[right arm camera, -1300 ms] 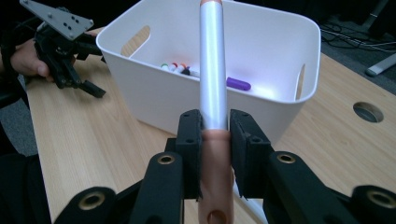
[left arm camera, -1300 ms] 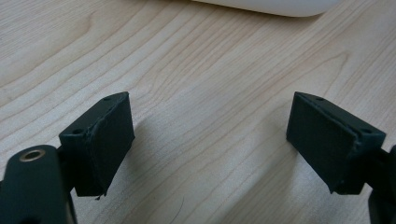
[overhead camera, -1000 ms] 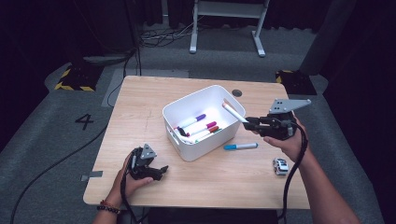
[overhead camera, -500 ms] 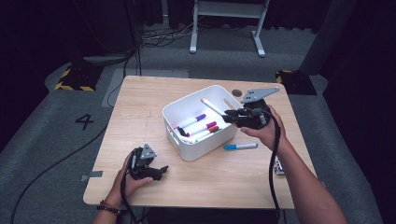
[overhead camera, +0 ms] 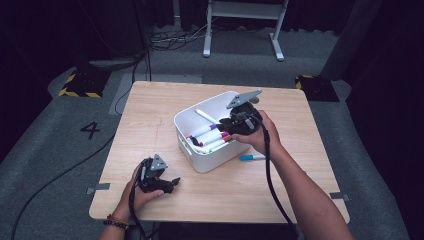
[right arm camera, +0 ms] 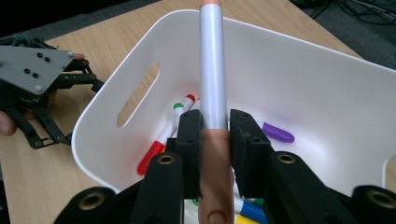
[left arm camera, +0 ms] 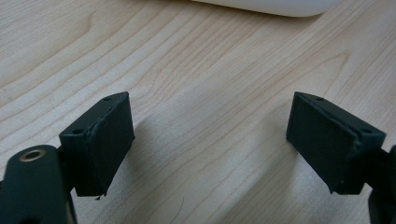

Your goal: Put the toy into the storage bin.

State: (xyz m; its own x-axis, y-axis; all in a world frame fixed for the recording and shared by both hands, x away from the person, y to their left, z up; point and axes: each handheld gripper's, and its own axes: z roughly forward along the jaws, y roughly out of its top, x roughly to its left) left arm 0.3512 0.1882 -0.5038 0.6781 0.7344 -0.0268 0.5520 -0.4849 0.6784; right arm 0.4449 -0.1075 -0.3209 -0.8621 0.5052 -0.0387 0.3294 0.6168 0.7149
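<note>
Having shifted over the white bin point(overhead camera: 210, 160), right tongs point(overhead camera: 220, 121) pinching a peach-capped marker point(overhead camera: 206, 116); left tongs point(overhead camera: 172, 183) spread, unmoved.

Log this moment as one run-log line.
right tongs: shut on marker, over bin | left tongs: open, empty, on table | blue marker: beside bin

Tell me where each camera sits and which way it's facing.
High view: above the person's side, looking forward and down at the table; both forearms show.
Left gripper view: rides the left claw, jaws open over bare wood.
Right gripper view: rides the right claw, shut on a marker over the white bin.
All share the bin.
</note>
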